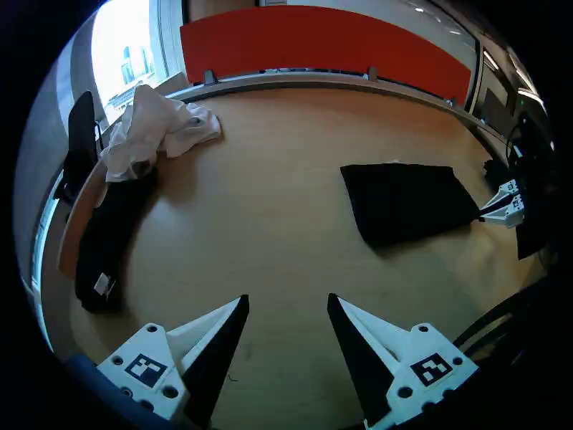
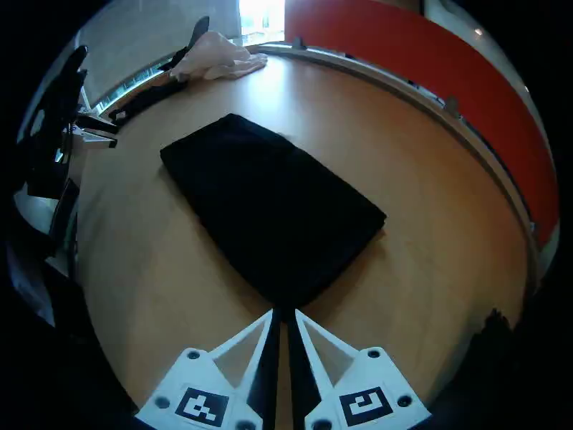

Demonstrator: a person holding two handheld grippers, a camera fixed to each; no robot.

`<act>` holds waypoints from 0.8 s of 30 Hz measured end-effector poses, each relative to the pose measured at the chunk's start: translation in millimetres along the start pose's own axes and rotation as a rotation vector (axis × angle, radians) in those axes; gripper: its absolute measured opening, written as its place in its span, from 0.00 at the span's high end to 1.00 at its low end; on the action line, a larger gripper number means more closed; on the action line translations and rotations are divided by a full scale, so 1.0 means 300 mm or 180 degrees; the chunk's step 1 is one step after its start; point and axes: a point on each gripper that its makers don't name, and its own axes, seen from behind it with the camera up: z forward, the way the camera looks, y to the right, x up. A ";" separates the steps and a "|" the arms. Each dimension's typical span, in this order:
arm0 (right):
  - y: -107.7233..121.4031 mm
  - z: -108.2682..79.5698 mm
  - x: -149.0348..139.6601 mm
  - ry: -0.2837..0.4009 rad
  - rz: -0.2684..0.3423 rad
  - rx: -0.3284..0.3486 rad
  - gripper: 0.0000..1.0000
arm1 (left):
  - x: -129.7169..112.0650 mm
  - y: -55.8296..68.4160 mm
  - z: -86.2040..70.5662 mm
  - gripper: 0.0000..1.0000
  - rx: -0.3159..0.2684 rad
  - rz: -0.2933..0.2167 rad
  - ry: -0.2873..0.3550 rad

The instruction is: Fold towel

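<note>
Nearest in the left gripper view, at 6 o'clock: the left gripper (image 1: 286, 304), two white plastic wedges with black inner faces and a square black-and-white marker on each base. Beyond them, a smooth, pale wood-grain table (image 1: 286, 179), curved along its far rim. At 3 o'clock on that wood, the black towel (image 1: 405, 201) — matte, flat, folded into a neat rectangle with crisp edges, lying well apart from the other cloths. At 9 o'clock, along the table's left edge, a long dark garment (image 1: 107, 236), limp and creased. Past it toward 10 o'clock, a crumpled white cloth (image 1: 161, 129) heaped in soft folds, with a black chair (image 1: 79, 143) just beside the table there. Farthest, at 12 o'clock, a smooth red panel (image 1: 322, 43) standing along the rim, and a bright window (image 1: 129, 50) at 11. In the right gripper view, the same towel seen from its near corner outward, across the middle of the table, dense and light-absorbing. As for the grippers: left gripper spread wide, holding nothing, hovering over bare wood well apart from the towel. Right gripper (image 2: 285, 315) narrowed to a thin slit — tips at 6 o'clock closed on the towel's near corner, fabric tapering to a small point there, also seen at 3 o'clock in the left gripper view.
</note>
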 end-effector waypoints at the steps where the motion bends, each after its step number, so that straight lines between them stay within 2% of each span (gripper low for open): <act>1: 0.002 -0.006 0.009 0.0018 -0.0006 -0.0011 0.93 | 0.000 0.000 0.000 0.20 0.0001 0.0001 -0.0001; 12: 0.034 -0.125 0.191 0.0314 -0.0138 -0.0135 0.93 | 0.025 0.003 -0.002 0.20 -0.0010 -0.0007 0.0029; 24: 0.056 -0.263 0.358 0.0523 -0.0414 -0.0262 0.93 | 0.051 0.029 -0.007 0.20 -0.0036 0.0000 0.0070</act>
